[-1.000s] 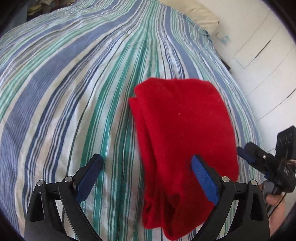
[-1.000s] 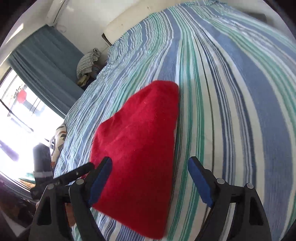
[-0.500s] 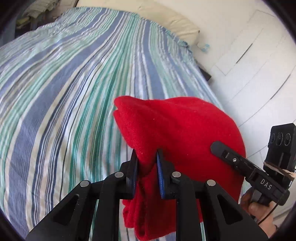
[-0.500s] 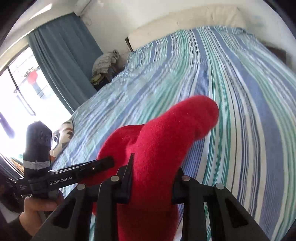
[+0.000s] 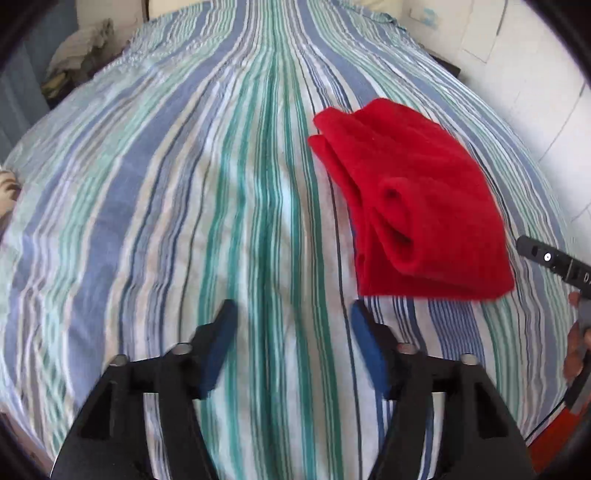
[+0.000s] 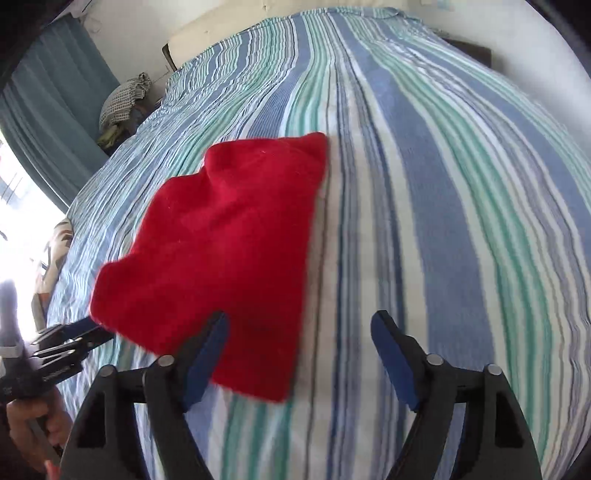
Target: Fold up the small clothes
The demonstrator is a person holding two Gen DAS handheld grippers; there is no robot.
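Note:
A small red garment [image 5: 417, 199] lies folded on the striped bedsheet [image 5: 184, 206], its layered edges showing on the left side. My left gripper [image 5: 293, 314] hovers over bare sheet below and left of it, jaws opening wide, nothing between them. In the right wrist view the red garment [image 6: 229, 254] lies flat. My right gripper [image 6: 299, 325] is just in front of it, jaws opening; the left finger [image 6: 207, 350] overlaps the cloth's near edge, but the pads press on nothing. The other gripper [image 6: 70, 339] shows at the left edge, held by a hand.
The bed stretches far ahead to a cream headboard [image 6: 221, 33]. A pile of clothes [image 6: 125, 99] sits beside blue curtains [image 6: 48, 103] at the left. A white wall or cupboard [image 5: 535, 92] runs along the bed's right side. The right gripper's tip [image 5: 554, 258] is at the right.
Both grippers shut on the red garment half a second ago, lifting it; now both have let go and pulled back, and the garment lies folded farther up the bed.

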